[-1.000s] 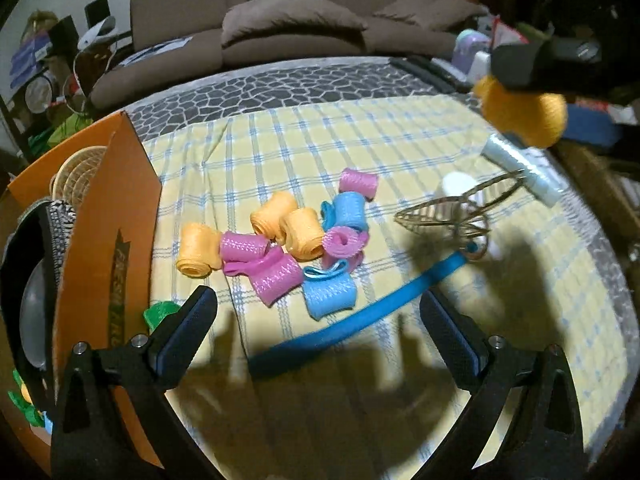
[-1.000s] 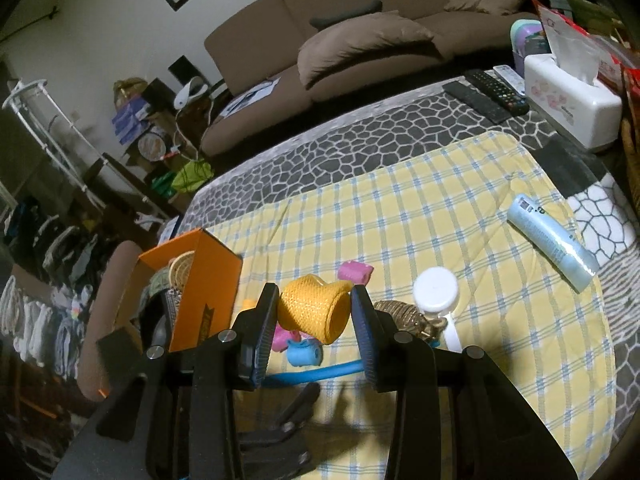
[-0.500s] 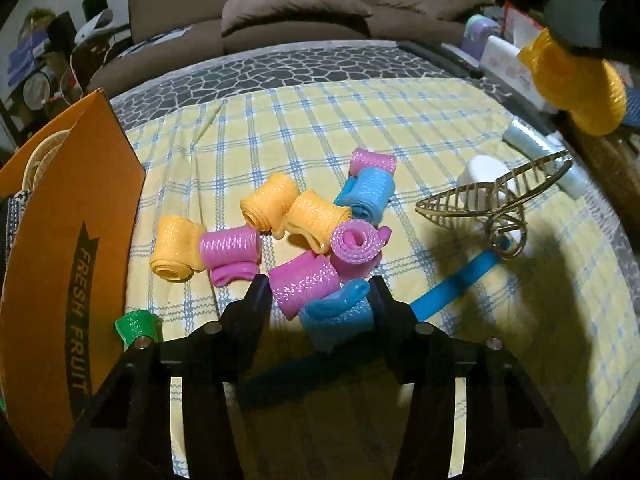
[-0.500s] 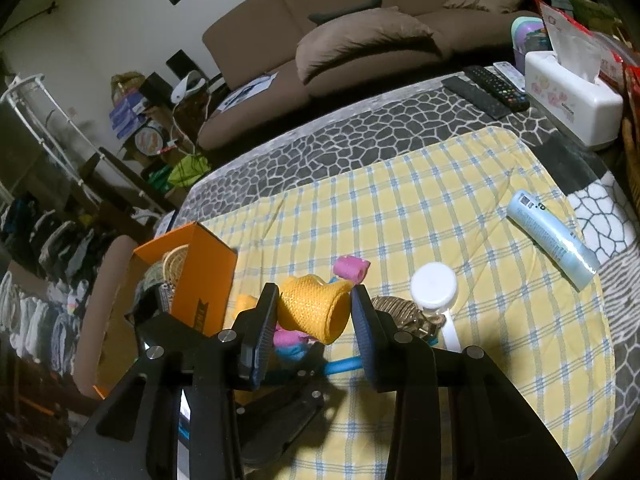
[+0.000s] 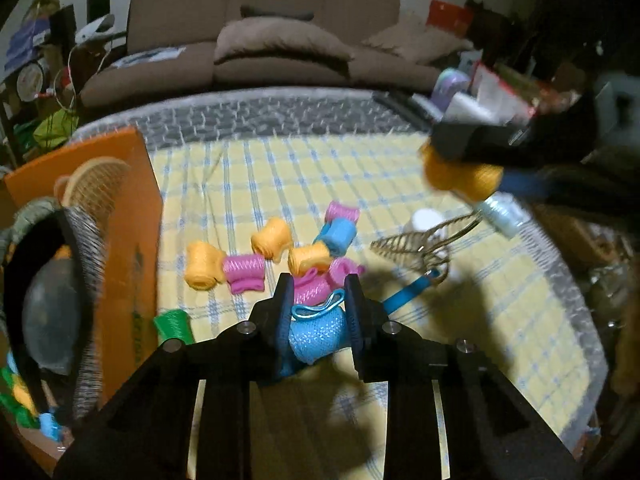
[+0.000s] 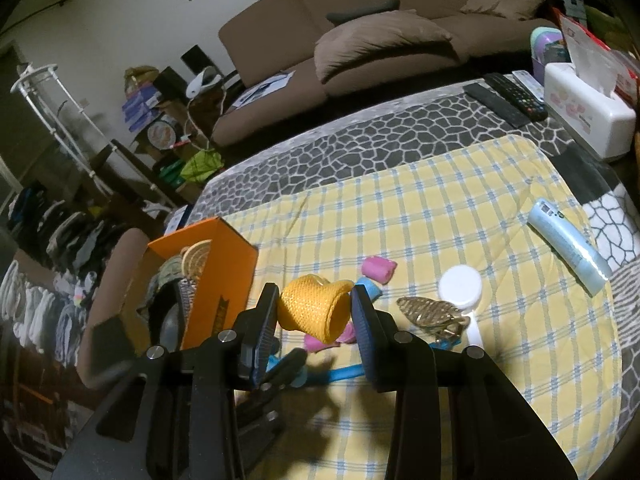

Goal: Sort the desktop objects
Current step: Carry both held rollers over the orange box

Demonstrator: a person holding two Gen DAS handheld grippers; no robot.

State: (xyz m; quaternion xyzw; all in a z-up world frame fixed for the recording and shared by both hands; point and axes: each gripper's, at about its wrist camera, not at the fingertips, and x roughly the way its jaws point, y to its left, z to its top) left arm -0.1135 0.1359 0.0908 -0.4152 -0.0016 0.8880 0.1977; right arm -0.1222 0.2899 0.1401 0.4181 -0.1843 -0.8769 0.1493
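Left wrist view: the left gripper (image 5: 318,294), whose fingers stood wide above the pile of hair rollers (image 5: 280,258) a second ago, now has them narrowed and still closing on a blue roller (image 5: 318,334), which sits squeezed between the two pads and appears lifted clear of the yellow checked cloth (image 5: 320,184). The remaining orange, pink and blue rollers lie just beyond the fingertips, clustered as before, with a green roller (image 5: 173,322) apart at the foot of the orange box (image 5: 132,216). A gold hair clip (image 5: 416,246) and a blue strip (image 5: 408,294) lie to the right of the pile. Right wrist view: the right gripper (image 6: 316,312) is unchanged from the earlier frame, its fingers held at a moderate gap and clamped on an orange roller (image 6: 314,312) that spans them, raised above the surface. Beyond it on the cloth are a white round lid (image 6: 460,286) and a pale blue tube (image 6: 568,250); the left gripper shows dimly below.
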